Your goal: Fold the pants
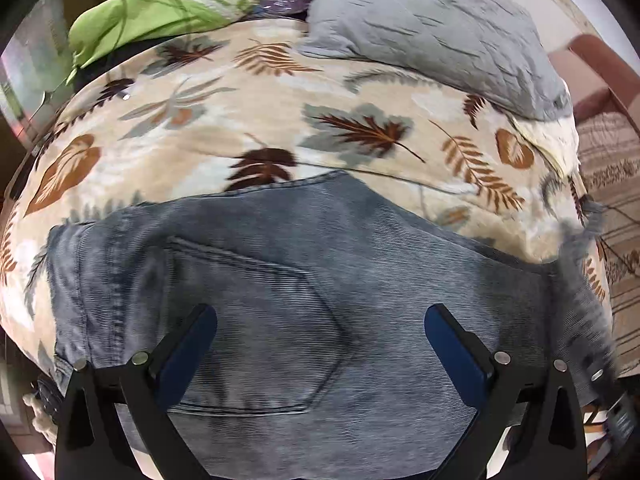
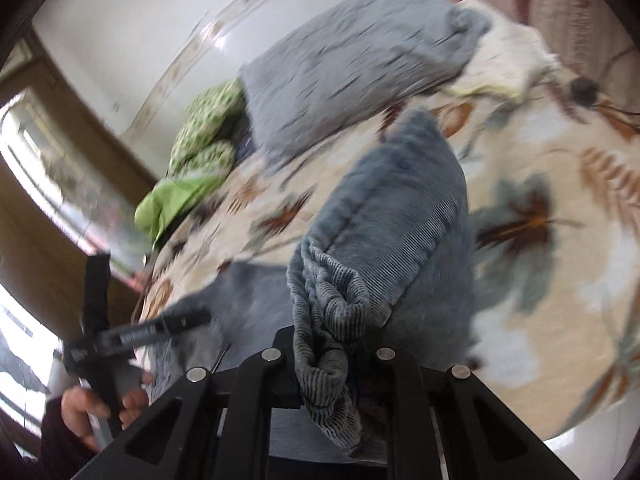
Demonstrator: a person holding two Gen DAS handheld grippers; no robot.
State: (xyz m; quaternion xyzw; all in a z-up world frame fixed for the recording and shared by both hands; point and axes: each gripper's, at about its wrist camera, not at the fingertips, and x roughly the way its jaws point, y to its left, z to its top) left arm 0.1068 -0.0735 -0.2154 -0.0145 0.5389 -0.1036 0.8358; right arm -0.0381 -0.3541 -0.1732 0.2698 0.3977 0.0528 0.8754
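Note:
The pants are grey-blue jeans (image 1: 280, 280) lying on a bed with a leaf-print cover (image 1: 240, 120). In the left wrist view the seat with a back pocket (image 1: 256, 328) faces up. My left gripper (image 1: 320, 336) is open, its blue pads (image 1: 192, 352) spread over the pocket, holding nothing. My right gripper (image 2: 332, 364) is shut on a bunched fold of the jeans (image 2: 384, 232), which rises lifted away from it. The left gripper (image 2: 160, 328) also shows in the right wrist view, held in a hand at the lower left.
A grey pillow (image 1: 432, 28) lies at the head of the bed. Green cloth (image 1: 160, 12) is heaped at the far left corner. A striped rug (image 1: 616, 208) covers the floor to the right of the bed. A window (image 2: 48, 168) is on the left wall.

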